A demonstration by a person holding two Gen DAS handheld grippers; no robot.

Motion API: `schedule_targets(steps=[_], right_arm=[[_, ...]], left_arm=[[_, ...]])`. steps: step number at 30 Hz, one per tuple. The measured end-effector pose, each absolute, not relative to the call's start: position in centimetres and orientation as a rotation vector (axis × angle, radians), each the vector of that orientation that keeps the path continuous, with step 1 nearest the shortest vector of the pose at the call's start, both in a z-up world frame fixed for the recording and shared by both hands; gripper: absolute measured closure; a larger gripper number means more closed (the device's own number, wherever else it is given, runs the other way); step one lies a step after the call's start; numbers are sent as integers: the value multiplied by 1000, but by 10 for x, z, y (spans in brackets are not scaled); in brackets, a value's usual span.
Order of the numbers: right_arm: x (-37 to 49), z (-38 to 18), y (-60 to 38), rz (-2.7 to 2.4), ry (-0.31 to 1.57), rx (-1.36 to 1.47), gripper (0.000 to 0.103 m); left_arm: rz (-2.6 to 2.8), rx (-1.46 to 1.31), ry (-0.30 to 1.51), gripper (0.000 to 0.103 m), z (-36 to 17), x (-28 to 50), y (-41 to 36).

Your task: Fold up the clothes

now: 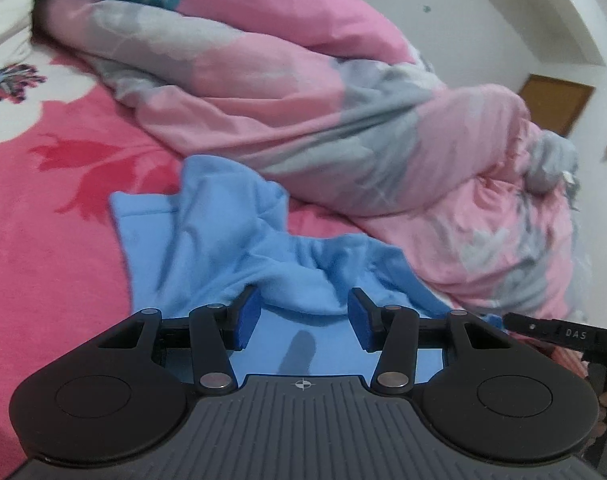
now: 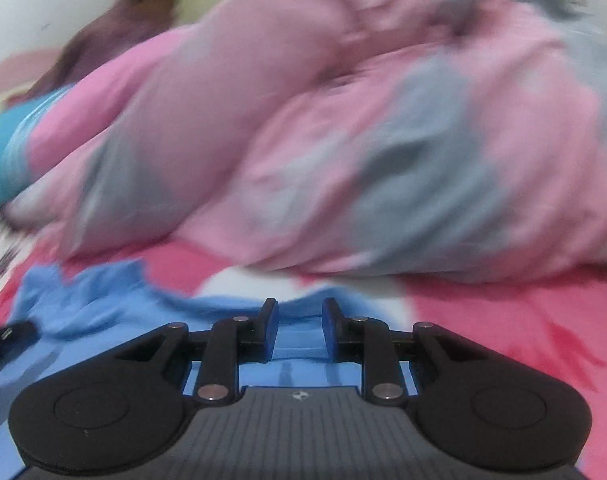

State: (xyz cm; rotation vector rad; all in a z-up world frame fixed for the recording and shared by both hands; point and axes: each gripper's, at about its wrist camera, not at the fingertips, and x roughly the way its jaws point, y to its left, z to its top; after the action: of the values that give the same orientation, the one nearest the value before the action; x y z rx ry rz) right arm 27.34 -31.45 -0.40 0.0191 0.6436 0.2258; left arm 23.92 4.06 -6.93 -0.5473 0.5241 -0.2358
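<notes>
A rumpled light blue garment lies on a pink flowered bed, in front of a heaped pink and grey quilt. The left gripper sits over the garment, fingers wide apart, holding nothing. To its right, a black part reads "DAS". The right gripper, in a blurred view, has fingers narrowly parted over the garment's far edge.

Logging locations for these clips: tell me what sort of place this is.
Most likely a bedroom: a rumpled pink and grey duvet lies heaped on a pink floral bedspread, with a blue garment spread beside it and a wooden door beyond.
</notes>
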Motion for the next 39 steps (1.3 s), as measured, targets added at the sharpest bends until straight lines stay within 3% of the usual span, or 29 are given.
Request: schedule_targets(steps=[11,20,27,39], right_arm=[[349,-34,-176,488,843,-150,78],[396,-21,-212,326,710,151,78],[371,-5,-226,374,736,44,77],[403,-34,-181,447,879,-34,76]], left_arm=[[-209,-616,477,57,-73,236,54],[-174,-666,429,55,-74,232,64],[-162,-667,437,55,-75,233,65],[-159,-677,442,55,-76,234,67]])
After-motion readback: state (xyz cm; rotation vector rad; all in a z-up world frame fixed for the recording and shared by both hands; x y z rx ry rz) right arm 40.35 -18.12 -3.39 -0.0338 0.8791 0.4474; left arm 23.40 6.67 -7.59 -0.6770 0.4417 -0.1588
